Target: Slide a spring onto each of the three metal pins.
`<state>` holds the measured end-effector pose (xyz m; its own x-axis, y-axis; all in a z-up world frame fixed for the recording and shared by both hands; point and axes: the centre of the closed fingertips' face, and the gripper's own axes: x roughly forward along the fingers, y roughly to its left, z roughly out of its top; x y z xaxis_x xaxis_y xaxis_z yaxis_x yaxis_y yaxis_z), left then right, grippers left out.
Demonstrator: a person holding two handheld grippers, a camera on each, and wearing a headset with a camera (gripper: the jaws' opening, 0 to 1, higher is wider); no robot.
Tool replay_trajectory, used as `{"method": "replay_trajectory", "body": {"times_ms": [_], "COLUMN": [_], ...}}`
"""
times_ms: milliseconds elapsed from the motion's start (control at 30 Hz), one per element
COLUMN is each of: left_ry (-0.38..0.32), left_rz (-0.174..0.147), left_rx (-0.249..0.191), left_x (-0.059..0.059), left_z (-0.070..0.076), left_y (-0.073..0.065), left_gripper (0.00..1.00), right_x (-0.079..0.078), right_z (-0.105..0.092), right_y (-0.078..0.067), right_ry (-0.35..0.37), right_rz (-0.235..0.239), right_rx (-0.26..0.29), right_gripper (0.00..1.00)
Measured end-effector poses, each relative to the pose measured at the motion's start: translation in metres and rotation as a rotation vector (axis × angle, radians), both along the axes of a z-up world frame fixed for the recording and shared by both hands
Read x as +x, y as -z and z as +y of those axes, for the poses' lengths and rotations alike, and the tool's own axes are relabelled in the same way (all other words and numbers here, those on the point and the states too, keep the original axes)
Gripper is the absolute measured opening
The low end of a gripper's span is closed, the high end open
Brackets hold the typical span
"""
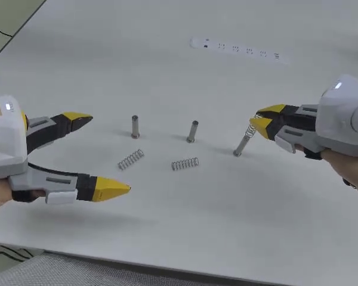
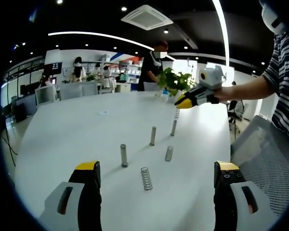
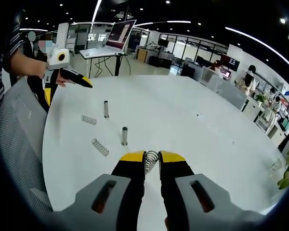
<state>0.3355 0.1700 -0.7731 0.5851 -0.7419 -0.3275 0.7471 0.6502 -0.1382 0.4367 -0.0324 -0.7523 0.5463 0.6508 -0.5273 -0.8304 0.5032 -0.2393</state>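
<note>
A large white table [image 1: 167, 238] is seen, and a white power strip [image 1: 235, 50] is laid near its far side. A grey mesh chair [image 2: 269, 159] is drawn up close to the table's edge. The room is an open office under a dark ceiling [image 2: 192, 14], which is lit by long curved light strips [image 2: 86, 36] and small round spots. A square air vent [image 2: 147, 17] is set into the ceiling. A green plant [image 2: 176, 79] is placed at the far end of the table, and grey chairs [image 2: 79, 89] are lined up there. A laptop [image 3: 118, 36] is raised on a stand beyond the table. Desks with monitors [image 3: 216, 67] and several people [image 2: 77, 67] are made out further back.
</note>
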Motion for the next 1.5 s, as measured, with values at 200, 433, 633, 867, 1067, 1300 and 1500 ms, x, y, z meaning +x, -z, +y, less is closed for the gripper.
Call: {"method": "replay_trajectory", "body": {"times_ms": [200,433,633,867,1067,1300,1500], "left_ry": [0.0,0.006,0.009,0.011,0.01,0.012,0.014], "left_rz": [-0.001,-0.003,0.001,0.003,0.002,0.005,0.007], "left_rx": [0.0,0.002,0.006,0.007,0.007,0.01,0.011], "left_x": [0.0,0.0,0.0,0.0,0.001,0.0,-0.001], "left_z": [0.001,0.001,0.001,0.001,0.001,0.001,0.001], "left_y": [0.0,0.0,0.001,0.002,0.002,0.002,0.003], "left_gripper": [0.97,0.97,0.97,0.97,0.97,0.97,0.97], "right_x": [0.001,0.001,0.001,0.001,0.0,-0.001,-0.002], "right_z": [0.0,0.0,0.0,-0.001,0.0,-0.001,-0.001], "right_y": [0.002,0.004,0.007,0.014,0.021,0.031,0.039], "right_ry": [0.001,0.001,0.005,0.011,0.01,0.013,0.014], "right_rz": [-0.001,0.004,0.008,0.022,0.031,0.05,0.064], "right_rx": [-0.006,-0.003,-0.004,-0.008,-0.016,-0.028,-0.038], "right_gripper": [0.12,0.12,0.12,0.12,0.12,0.12,0.12]}}
